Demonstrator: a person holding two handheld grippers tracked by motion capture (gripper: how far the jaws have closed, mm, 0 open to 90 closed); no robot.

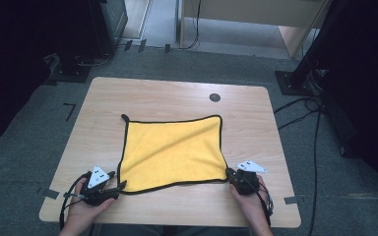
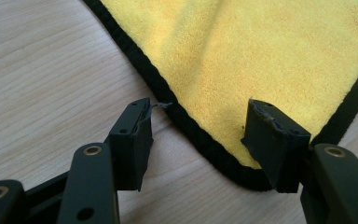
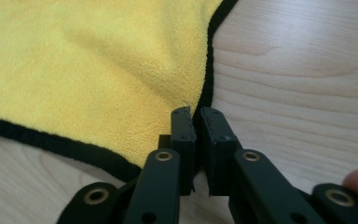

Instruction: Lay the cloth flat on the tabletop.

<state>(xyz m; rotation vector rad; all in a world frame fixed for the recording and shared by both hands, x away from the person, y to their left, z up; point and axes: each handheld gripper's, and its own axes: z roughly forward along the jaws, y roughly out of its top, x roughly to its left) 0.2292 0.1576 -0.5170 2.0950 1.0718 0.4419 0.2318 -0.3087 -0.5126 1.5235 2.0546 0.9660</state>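
right gripper view: right gripper pinches yellow cloth corner.

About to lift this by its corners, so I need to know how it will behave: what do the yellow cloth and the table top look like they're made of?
The yellow cloth looks like soft microfibre or terry: a fuzzy, matte pile with a stitched black edge binding, so probably limp. The table looks like light wood or wood-look laminate: visible grain and a smooth, faintly shiny surface; which of the two I cannot tell.

A yellow cloth with black edging lies spread flat on the wooden table — roughly square, a faint crease running across it, a small black loop at its far left corner
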